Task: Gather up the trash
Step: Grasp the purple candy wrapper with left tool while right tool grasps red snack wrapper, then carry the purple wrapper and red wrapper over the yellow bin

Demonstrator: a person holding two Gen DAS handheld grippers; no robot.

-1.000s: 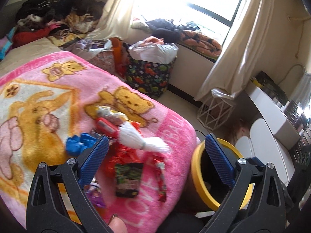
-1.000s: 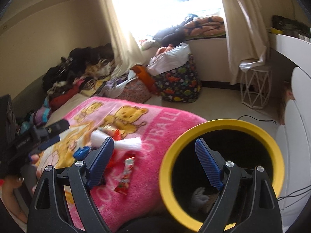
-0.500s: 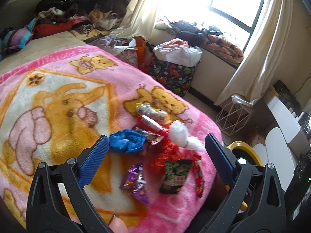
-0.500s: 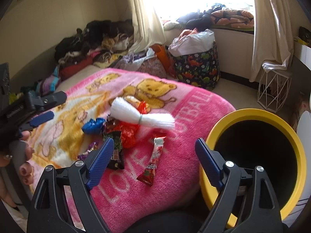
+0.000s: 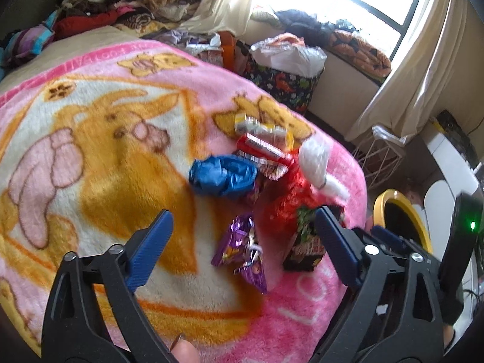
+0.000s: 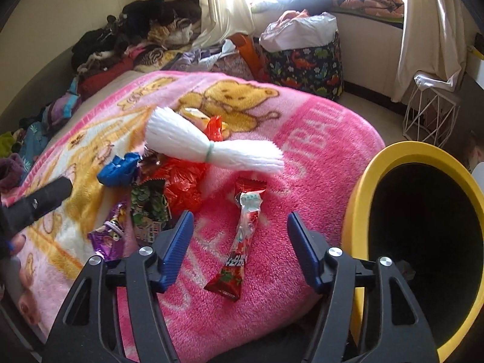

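Both your tools, left tool (image 5: 242,233) and right tool (image 6: 237,236), gape empty. Wrapper pile (image 6: 169,181) on the bed at 11 o'clock; red wrapper (image 6: 242,236) between the right jaws. Yellow bin (image 6: 357,211) at 3 o'clock. Nearly all uncollected.

The right gripper (image 6: 239,237) hangs with jaws wide apart over a pink blanket (image 6: 302,157), empty. A red wrapper (image 6: 242,242) lies between them. White bundle (image 6: 208,148) at 12 o'clock; yellow bin (image 6: 357,211) at 3 o'clock.
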